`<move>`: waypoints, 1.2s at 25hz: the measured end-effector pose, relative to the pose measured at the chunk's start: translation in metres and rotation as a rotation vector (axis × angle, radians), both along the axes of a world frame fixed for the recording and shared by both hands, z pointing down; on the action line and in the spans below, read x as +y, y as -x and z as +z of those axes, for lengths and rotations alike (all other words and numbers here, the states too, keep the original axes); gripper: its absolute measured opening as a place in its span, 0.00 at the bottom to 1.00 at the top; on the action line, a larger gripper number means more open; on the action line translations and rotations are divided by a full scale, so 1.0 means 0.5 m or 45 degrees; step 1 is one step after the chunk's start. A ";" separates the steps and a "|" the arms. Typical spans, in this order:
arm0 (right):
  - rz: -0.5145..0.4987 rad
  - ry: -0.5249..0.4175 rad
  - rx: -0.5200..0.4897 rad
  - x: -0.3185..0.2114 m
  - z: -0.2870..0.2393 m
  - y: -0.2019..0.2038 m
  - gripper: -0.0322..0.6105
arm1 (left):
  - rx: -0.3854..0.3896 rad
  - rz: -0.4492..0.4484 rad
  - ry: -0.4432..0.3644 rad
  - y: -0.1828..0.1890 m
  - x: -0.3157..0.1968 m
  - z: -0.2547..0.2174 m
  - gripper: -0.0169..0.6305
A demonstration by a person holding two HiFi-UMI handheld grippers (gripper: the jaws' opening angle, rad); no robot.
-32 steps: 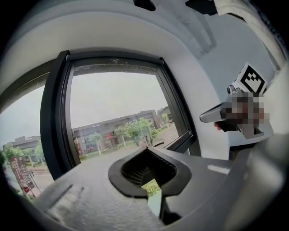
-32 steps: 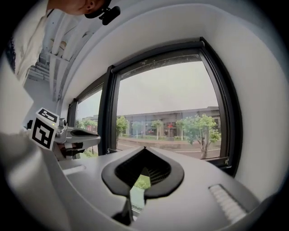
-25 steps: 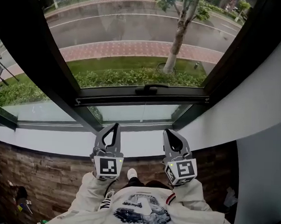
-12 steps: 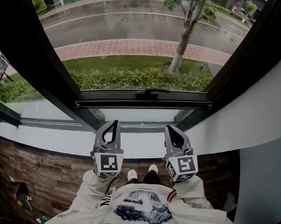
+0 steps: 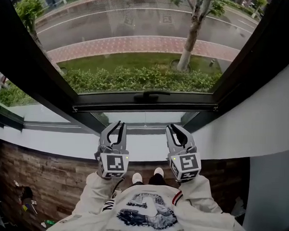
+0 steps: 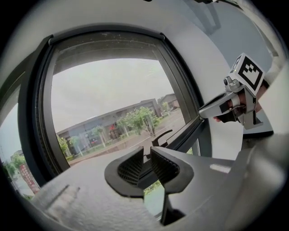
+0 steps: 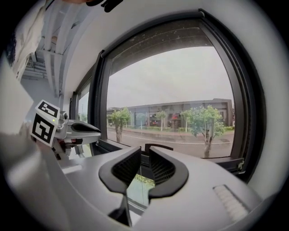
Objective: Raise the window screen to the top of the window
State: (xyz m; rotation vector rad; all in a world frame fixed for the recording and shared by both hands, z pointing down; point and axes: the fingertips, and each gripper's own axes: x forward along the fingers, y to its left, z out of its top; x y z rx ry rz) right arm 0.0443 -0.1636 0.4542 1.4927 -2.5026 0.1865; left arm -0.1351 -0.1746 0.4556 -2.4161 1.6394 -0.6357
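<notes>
Window screen bar [image 5: 111, 105] sits low, just above the sill [image 5: 62, 145], as the left gripper [image 5: 118, 124] and right gripper [image 5: 175, 128] edge closer, fingers just parted and empty, apparently readying 2 grips for the lift.

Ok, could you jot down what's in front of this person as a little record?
Window: dark frame, handle on its lower bar
Left gripper: jaws just opened a little, nothing between them
Right gripper: same, jaws just opened a little, empty
Touching the window: neither gripper
Outside: tree, hedge, road
</notes>
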 end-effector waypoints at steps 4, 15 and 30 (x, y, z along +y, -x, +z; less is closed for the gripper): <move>-0.096 0.050 0.132 -0.027 0.062 0.012 0.20 | -0.126 0.064 0.105 -0.028 -0.024 0.070 0.19; -0.259 -0.002 0.617 -0.114 0.185 0.033 0.28 | -0.579 0.217 0.211 -0.058 -0.082 0.204 0.30; -0.509 -0.025 1.201 -0.169 0.297 0.044 0.32 | -1.013 0.351 0.295 -0.046 -0.150 0.284 0.30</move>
